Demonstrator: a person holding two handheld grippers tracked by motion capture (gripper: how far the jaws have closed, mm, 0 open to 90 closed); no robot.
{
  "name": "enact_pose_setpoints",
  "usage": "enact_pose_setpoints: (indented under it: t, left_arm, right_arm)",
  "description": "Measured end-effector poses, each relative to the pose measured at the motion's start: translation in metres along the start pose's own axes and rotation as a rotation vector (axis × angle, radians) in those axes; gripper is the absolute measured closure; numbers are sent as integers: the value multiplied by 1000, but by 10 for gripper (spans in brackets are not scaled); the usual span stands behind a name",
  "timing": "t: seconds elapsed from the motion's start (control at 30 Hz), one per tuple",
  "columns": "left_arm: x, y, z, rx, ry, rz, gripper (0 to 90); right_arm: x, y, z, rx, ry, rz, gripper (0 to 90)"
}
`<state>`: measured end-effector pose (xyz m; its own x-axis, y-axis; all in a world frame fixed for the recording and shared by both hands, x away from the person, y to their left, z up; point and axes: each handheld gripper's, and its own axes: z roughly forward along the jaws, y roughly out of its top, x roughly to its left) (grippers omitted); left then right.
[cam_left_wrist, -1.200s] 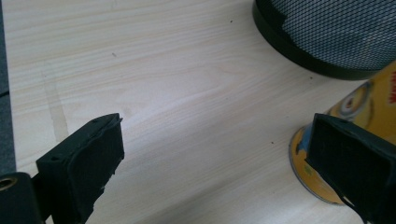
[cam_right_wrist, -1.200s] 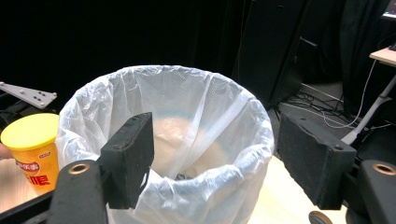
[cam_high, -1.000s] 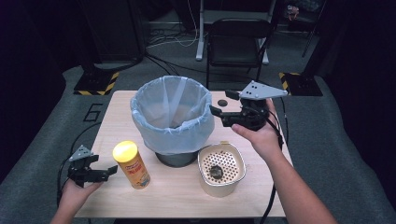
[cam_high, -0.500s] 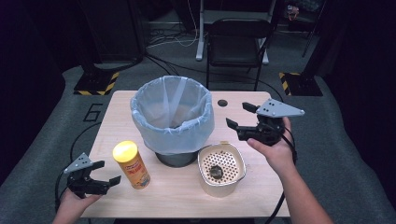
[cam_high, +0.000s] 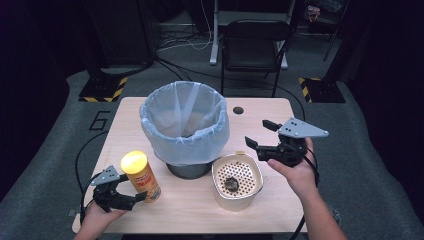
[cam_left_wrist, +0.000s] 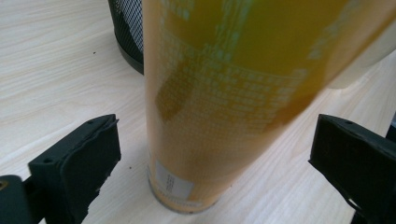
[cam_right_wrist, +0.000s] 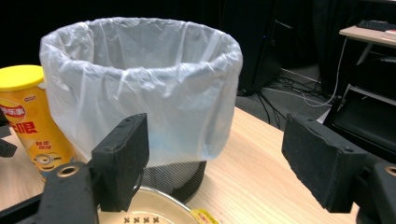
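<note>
While the left gripper (cam_high: 131, 200) sits at the lower left of the high view, its jaws stand spread on either side of the yellow chip can (cam_high: 141, 175), and the left gripper view shows a gap between each black pad and the can's wall (cam_left_wrist: 224, 102), so nothing is pinched. Those jaws have just been closing a little with the can between them. The can stands upright on the light wooden table (cam_high: 280, 200), just left of the bin's base.

At lower centre of the high view sits a cream perforated basket (cam_high: 237, 181) with a small dark lump in it, touching or just beside the bin's foot.

Right of it, the right gripper (cam_high: 259, 134) hangs above the table, jaws spread and empty, having opened somewhat further; its own view looks past them at the bin.

Farther back, at centre, stands the black mesh waste bin (cam_high: 186, 170) lined with a pale blue plastic bag (cam_high: 184, 122). Beyond the table a black chair (cam_high: 256, 47) stands on the grey floor.
</note>
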<state>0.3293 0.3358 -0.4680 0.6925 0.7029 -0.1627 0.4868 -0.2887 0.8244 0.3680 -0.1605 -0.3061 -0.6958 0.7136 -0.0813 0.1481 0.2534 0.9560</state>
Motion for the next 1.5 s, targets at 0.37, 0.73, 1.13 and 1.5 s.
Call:
enact_pose_setpoints:
  t: [0.37, 0.73, 1.13, 1.5]
  left_arm:
    - [4, -13, 17, -60, 14, -27, 60]
    - [3, -17, 23, -51, 37, 3, 151]
    - [-3, -14, 19, -33, 98, 104, 236]
    - [-5, -1, -1, -29, 96, 68, 237]
  right_arm:
    - [-10, -34, -8, 25, -70, 36, 229]
    - [-17, -60, -18, 8, -119, 84, 231]
    - [-19, -69, -21, 20, -131, 91, 240]
    - [-26, -75, -25, 13, -142, 116, 242]
